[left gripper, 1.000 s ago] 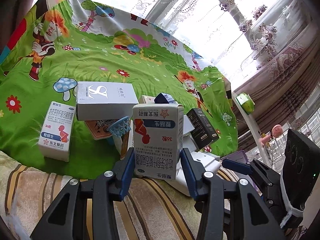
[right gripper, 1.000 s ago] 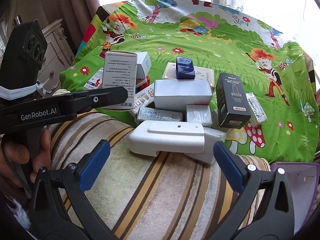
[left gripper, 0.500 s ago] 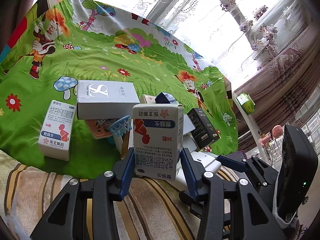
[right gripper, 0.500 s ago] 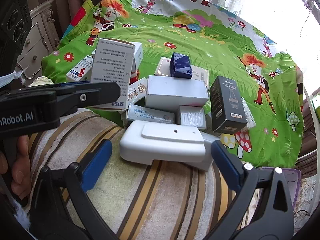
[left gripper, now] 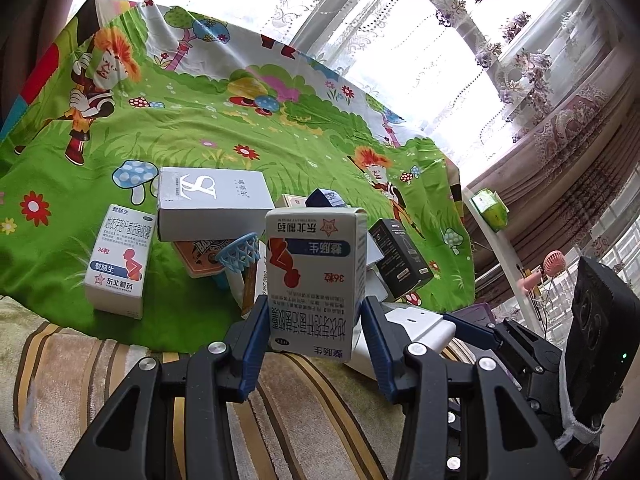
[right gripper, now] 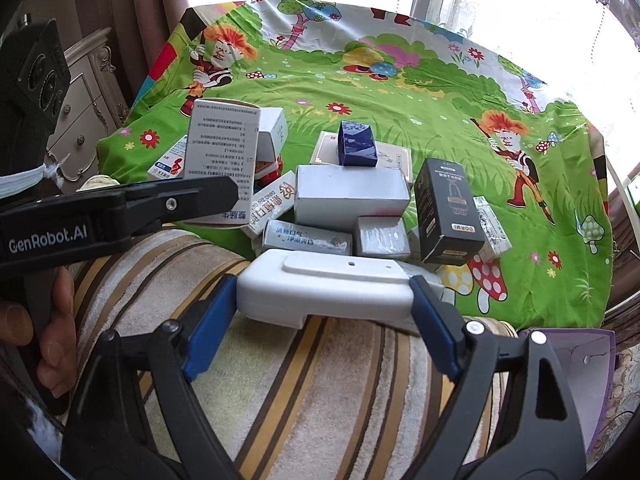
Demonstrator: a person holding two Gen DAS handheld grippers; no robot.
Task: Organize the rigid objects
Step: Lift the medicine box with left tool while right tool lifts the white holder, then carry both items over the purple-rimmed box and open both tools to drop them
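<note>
Boxes lie heaped near the front edge of the green cartoon sheet (right gripper: 400,92), where it meets the striped towel (right gripper: 312,384). Nearest, the right gripper (right gripper: 320,320) has come in around the white plastic case (right gripper: 328,284) — a second ago its jaws stood wide and short of it; now they are closing, the blue pads at the case's two ends, though I cannot tell if they press yet. To its left, the left gripper (left gripper: 314,340) stays clamped on an upside-down medicine box (left gripper: 316,280), lifted clear, unchanged. Behind the case sit a grey box (right gripper: 352,196) with a blue box (right gripper: 357,144) above it, and a black box (right gripper: 448,208) leaning — untouched. The case looks next to be sorted.
</note>
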